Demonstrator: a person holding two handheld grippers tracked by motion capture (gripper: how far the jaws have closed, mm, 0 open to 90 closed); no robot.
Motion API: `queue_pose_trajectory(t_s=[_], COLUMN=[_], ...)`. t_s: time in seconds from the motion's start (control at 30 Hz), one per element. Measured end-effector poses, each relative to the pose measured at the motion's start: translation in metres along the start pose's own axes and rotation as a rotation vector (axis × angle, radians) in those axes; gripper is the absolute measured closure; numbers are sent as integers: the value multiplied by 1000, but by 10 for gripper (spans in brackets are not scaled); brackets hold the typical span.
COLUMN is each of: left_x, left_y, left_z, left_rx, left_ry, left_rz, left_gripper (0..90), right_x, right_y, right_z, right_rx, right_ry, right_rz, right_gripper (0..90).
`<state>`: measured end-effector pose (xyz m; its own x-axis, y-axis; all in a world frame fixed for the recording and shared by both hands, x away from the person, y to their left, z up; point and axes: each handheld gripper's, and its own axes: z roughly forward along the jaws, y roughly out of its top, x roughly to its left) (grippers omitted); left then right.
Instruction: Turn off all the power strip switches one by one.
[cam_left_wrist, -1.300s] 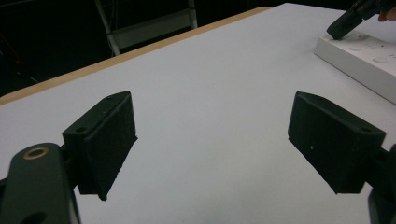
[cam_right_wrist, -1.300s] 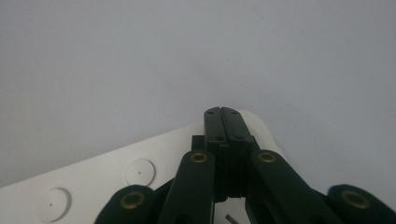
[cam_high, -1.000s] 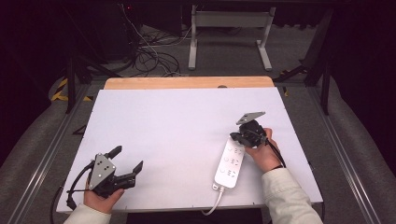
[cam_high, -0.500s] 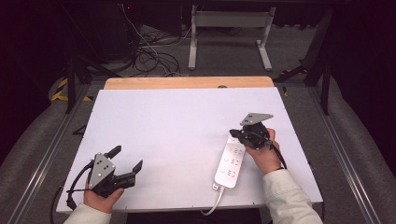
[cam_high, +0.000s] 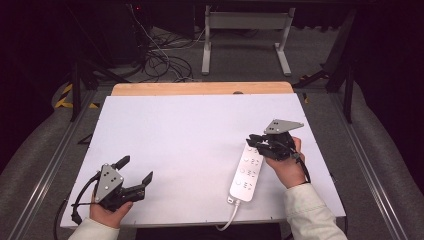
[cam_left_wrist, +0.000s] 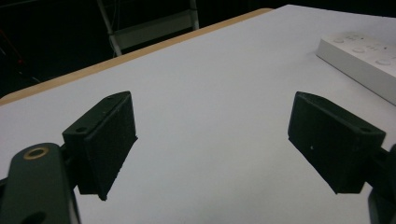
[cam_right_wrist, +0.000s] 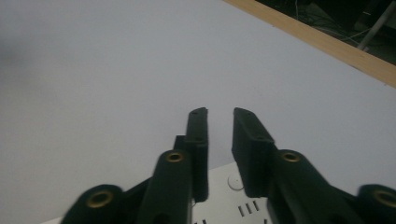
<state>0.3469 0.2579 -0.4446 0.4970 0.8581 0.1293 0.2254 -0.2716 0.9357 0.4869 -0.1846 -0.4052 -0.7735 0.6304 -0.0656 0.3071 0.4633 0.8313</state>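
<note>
The long white plastic power strip (cam_high: 248, 171) is lying flat on the white tabletop (cam_high: 190, 145) towards its right near side, its cord trailing off the near edge, and the right tool (cam_high: 256, 141) is being held just above the strip's far end — its jaws have just been opening and are standing a narrow gap apart, with nothing between them. The left tool (cam_high: 135, 170) is being held low over the near left corner, well apart from the strip, its jaws spread wide and empty.

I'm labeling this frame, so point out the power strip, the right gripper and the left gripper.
power strip (cam_high: 247, 170), high view, middle of its top face.
right gripper (cam_high: 251, 139), high view, between its fingertips.
left gripper (cam_high: 134, 170), high view, between its fingertips.
</note>
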Motion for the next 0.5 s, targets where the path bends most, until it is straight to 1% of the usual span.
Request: queue_pose_trajectory(t_s=[0.1,0.13,0.17,0.23,0.33,0.4,0.5], left_x=[0,0,0,0,1,0,1], left_y=[0,0,0,1,1,1,1], left_z=[1,1,1,1,1,1,0], left_rx=[1,0,0,-3,-3,-5,-7], left_ry=[-5,-4,-5,-5,-4,-8,-8], left_rz=[4,5,4,2,10,4,5], left_gripper=[157,157,157,157,157,157,157], right_x=[3,4,6,9,13,14,14], right_y=[1,0,1,0,-2,-5,-13], right_z=[-6,-9,-11,-15,-23,-27,-33], right_rx=[-14,-15,-16,-29,-54,-78,-103], right_ry=[-27,-25,-24,-17,-8,-3,29], right_rz=[-8,-14,-21,-27,-25,-20,-4], right_gripper=[567,508,486,434,317,240,141])
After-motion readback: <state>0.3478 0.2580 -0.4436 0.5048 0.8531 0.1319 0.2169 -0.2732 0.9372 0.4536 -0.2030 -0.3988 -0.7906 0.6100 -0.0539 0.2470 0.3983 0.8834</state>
